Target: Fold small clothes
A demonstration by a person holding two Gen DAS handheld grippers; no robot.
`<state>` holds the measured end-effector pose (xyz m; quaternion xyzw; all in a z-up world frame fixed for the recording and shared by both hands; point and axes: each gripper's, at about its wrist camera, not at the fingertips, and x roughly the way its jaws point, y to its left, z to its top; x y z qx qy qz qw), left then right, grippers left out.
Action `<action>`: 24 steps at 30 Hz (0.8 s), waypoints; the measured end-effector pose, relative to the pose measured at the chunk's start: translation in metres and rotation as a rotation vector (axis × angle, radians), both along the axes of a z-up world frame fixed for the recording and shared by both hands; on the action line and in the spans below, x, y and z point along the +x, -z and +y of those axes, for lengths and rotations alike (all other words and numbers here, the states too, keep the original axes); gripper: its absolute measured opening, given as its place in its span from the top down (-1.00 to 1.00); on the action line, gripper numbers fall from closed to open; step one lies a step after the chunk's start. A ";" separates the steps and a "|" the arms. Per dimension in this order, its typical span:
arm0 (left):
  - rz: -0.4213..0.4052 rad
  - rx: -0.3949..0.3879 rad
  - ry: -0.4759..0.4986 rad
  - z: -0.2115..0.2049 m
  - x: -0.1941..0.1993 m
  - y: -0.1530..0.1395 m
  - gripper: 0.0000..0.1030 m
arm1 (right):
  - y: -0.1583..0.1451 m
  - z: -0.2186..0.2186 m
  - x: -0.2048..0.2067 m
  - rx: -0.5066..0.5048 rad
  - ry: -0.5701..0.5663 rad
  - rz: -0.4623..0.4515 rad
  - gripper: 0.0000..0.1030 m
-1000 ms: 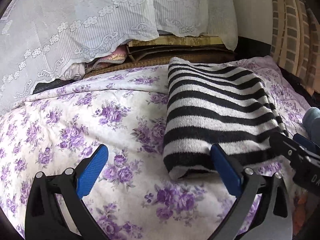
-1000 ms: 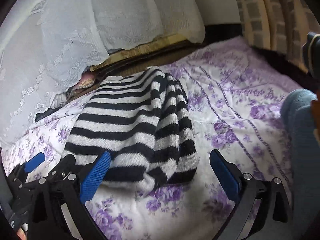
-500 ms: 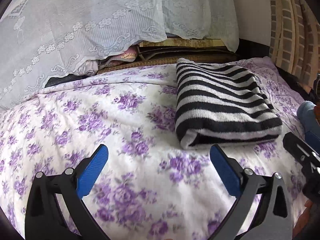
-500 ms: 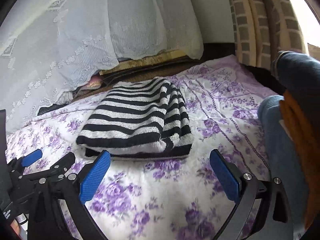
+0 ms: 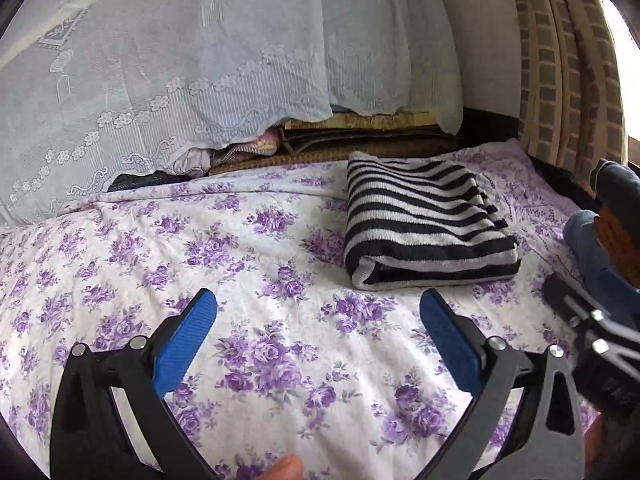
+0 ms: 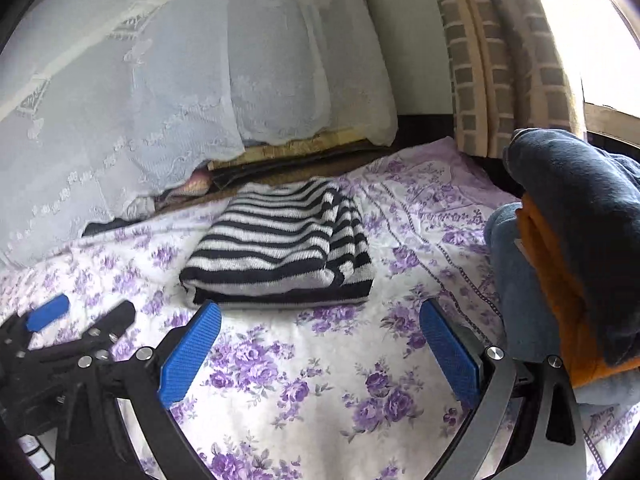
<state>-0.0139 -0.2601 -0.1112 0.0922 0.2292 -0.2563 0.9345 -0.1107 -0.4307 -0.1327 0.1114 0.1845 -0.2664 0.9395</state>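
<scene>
The striped sweater (image 5: 428,224) is laid folded on the bed (image 5: 248,264), ahead of both grippers. The left gripper (image 5: 318,328) and right gripper (image 6: 320,340) are held above the sheet, jaws spread wide, nothing gripped.

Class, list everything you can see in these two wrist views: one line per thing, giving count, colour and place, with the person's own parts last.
striped garment: one, black and white, folded, lying on the bedsheet.
bedsheet: one, white with purple flowers, covering the bed.
lace curtain: one, white, hanging behind the bed.
patterned curtain: one, beige and grey, at the right by the window.
stacked clothes: one pile, dark blue, orange and light blue, at the bed's right edge.
left hand-held gripper: one, black with blue pads, open, above the bedsheet.
right hand-held gripper: one, black with blue pads, open, just in front of the striped garment.
fingertip: one, bottom edge, left view.
</scene>
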 end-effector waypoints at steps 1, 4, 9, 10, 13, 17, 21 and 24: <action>-0.001 -0.001 0.003 0.000 0.000 0.000 -0.92 | 0.001 -0.001 0.004 0.012 -0.023 0.017 -0.93; 0.017 0.008 0.010 -0.002 0.002 0.000 -0.92 | 0.001 0.000 0.006 0.022 -0.040 0.024 -0.93; 0.047 0.027 0.014 -0.006 0.009 0.003 -0.92 | -0.003 0.004 0.007 0.006 -0.039 0.026 -0.93; 0.047 0.029 0.016 -0.007 0.009 0.003 -0.92 | -0.004 0.005 0.007 0.003 -0.042 0.024 -0.93; 0.038 0.043 0.012 -0.008 0.008 0.003 -0.91 | -0.007 0.009 0.005 -0.014 -0.043 0.019 -0.93; 0.044 0.036 0.016 -0.007 0.007 0.002 -0.91 | -0.009 0.010 0.003 -0.015 -0.045 0.013 -0.93; 0.038 0.035 0.013 -0.006 0.005 0.000 -0.91 | -0.010 0.011 0.001 -0.017 -0.045 0.008 -0.93; 0.041 0.034 0.010 -0.006 0.005 -0.001 -0.91 | -0.010 0.011 0.002 -0.019 -0.045 0.007 -0.93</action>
